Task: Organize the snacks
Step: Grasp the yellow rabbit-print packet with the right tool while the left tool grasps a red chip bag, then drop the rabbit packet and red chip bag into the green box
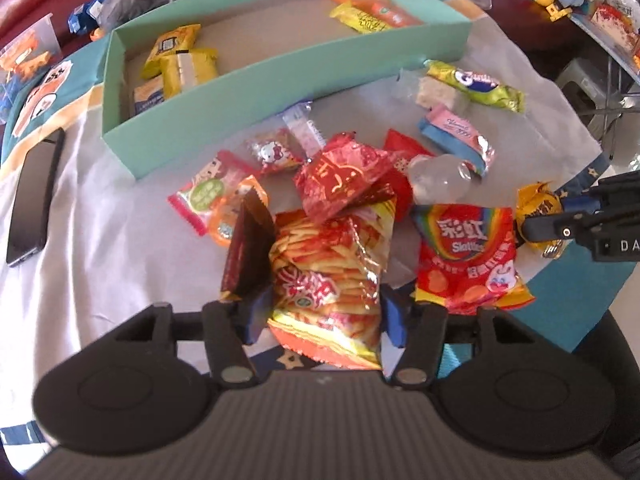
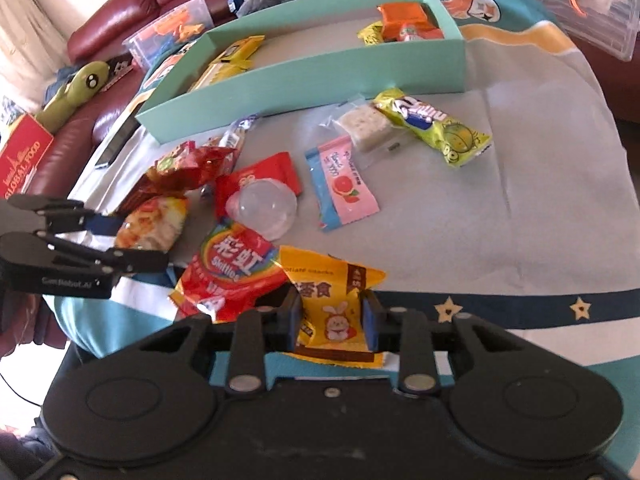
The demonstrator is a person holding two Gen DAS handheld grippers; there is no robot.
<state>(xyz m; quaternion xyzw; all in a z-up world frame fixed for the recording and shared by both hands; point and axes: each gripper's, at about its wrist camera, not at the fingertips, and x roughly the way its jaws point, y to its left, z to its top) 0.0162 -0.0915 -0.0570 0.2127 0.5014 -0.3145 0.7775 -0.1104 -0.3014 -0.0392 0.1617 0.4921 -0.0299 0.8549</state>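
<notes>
Two grabs at once: left gripper (image 1: 326, 312) pinching the chips bag (image 1: 328, 280), right gripper (image 2: 334, 314) pinching the yellow bunny packet (image 2: 334, 300) at the bench's near edge. Several snacks sit in the teal box (image 1: 256, 80) at the far edge; roughly a dozen wait outside.

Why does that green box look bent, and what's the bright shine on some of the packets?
Left wrist view: the fisheye lens bows the straight green box, and daylight glares off the foil chip bag and clear dome. Right wrist view: the box curves the same way, the sofa shines, and the edges look soft and blurry.
</notes>
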